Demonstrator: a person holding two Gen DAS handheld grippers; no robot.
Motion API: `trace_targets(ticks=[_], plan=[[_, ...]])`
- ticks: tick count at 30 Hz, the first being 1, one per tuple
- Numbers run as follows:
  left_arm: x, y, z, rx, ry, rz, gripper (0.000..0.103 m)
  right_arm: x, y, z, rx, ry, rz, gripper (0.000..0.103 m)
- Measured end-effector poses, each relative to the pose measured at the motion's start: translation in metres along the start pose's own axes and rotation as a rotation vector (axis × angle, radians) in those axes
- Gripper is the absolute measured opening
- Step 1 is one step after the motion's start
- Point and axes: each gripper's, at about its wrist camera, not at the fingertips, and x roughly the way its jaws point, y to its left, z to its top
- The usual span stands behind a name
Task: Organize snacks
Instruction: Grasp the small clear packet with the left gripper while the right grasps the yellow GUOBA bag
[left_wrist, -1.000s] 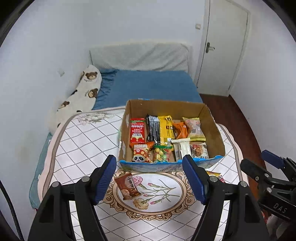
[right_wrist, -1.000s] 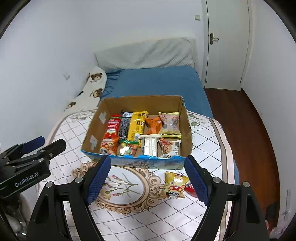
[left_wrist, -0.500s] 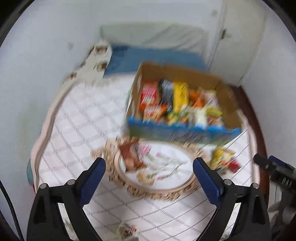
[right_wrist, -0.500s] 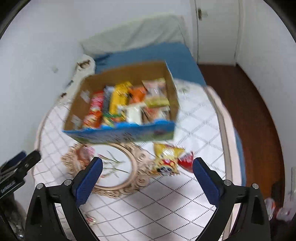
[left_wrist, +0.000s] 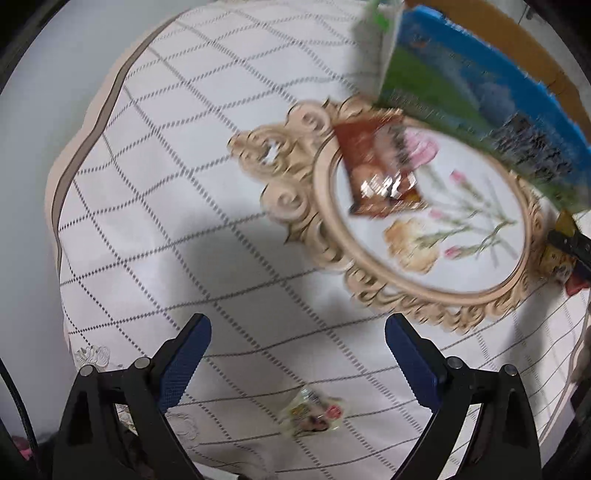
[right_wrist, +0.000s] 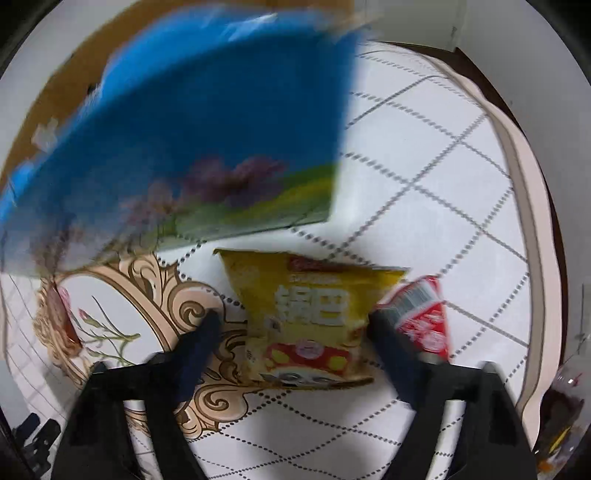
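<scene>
- Left wrist view: the left gripper (left_wrist: 295, 354) hangs spread and empty over the bench (left_wrist: 155, 221); a brown snack packet (left_wrist: 380, 173) lies loose at one o'clock, beside the cardboard box (left_wrist: 480, 96), likely awaiting boxing.
- Right wrist view: the right gripper (right_wrist: 295, 328), fingers released, straddles the yellow snack bag (right_wrist: 306, 317), apparently lined up to grasp; a red packet (right_wrist: 421, 314) lies at three o'clock.

Left gripper (left_wrist: 297, 352): matte black plastic body, two angled arms ending in blue textured rubber finger pads (left_wrist: 184, 360). Round silver screw heads on the upper faces of both arms, two visible per side. Thin black cable runs along the far left edge of its frame. Right gripper (right_wrist: 291, 332): same black angular frame, fingers blurred and reading dark navy at the tips. No skin or sleeve visible in either view.
</scene>
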Motion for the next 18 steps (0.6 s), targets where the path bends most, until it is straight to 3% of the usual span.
trace_targets(ticks=[4, 8, 12, 15, 17, 18], plan=[[0.016, 0.006, -0.021, 0.057, 0.067, 0.032, 0.097, 0.003, 0.018, -0.022, -0.081, 0.015, 0.003, 0.061], [0.036, -0.002, -0.052, 0.184, 0.147, 0.041, 0.097, 0.004, 0.038, -0.066, -0.184, 0.087, 0.047, 0.06], [0.065, -0.016, -0.086, 0.293, 0.246, 0.028, 0.097, 0.013, 0.05, -0.117, -0.254, 0.19, 0.085, 0.059], [0.084, -0.024, -0.099, 0.31, 0.288, -0.005, 0.096, 0.019, 0.052, -0.142, -0.266, 0.229, 0.093, 0.059], [0.094, -0.029, -0.104, 0.304, 0.293, -0.028, 0.087, 0.02, 0.052, -0.154, -0.269, 0.233, 0.087, 0.059], [0.097, -0.03, -0.105, 0.296, 0.299, -0.04, 0.07, 0.02, 0.052, -0.158, -0.268, 0.234, 0.086, 0.059]])
